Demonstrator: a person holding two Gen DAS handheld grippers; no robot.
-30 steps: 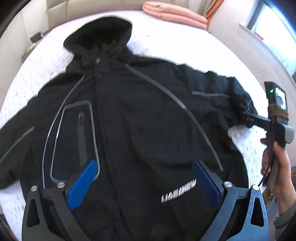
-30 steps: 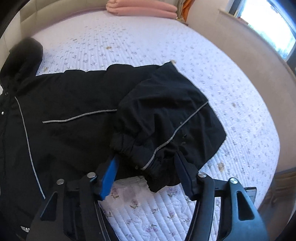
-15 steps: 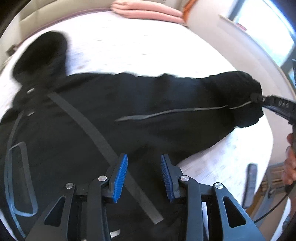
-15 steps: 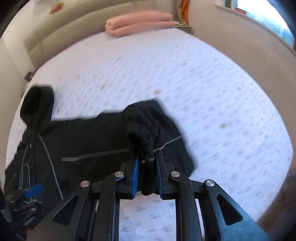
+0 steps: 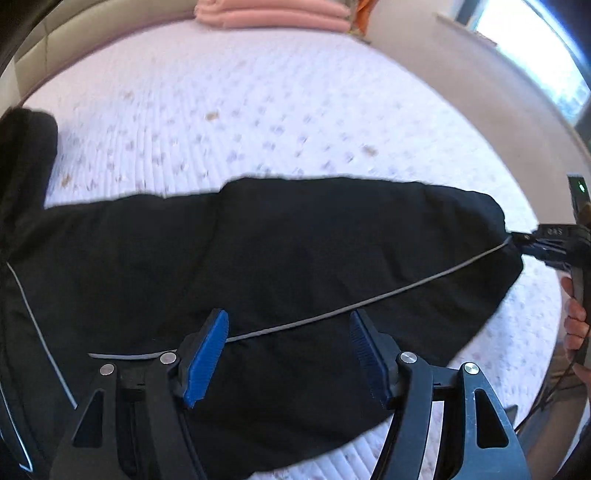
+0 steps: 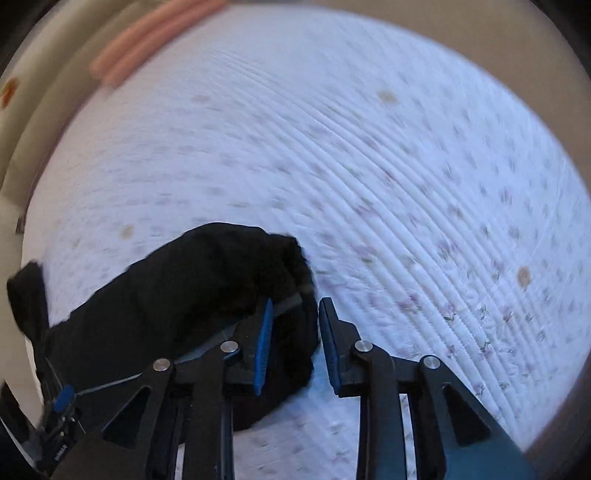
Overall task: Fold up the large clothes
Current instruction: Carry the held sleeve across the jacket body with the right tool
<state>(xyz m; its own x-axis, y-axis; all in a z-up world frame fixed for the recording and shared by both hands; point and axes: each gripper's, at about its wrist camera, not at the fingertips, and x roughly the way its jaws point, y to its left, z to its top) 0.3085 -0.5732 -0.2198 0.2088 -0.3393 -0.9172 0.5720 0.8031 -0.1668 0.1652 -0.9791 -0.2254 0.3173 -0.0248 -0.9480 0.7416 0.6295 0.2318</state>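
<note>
A black hooded jacket (image 5: 258, 258) with thin grey piping lies on the bed. Its sleeve (image 5: 406, 236) stretches straight out to the right. My left gripper (image 5: 288, 354) is open and empty, hovering over the sleeve near the shoulder. My right gripper (image 6: 293, 343) is at the cuff (image 6: 258, 266); its blue-padded jaws stand a little apart, with the cuff fabric between them and against the left pad. In the left wrist view the right gripper (image 5: 532, 243) sits at the sleeve's end.
The bed has a white quilted floral cover (image 5: 295, 110). A folded pink blanket (image 5: 273, 14) lies at the head of the bed. A beige wall and window (image 5: 535, 74) run along the right side.
The right gripper pulled the cuff outward, so the sleeve went from bunched to straight, and its jaws have now parted. The left gripper's jaws opened wider and it moved over the sleeve.
</note>
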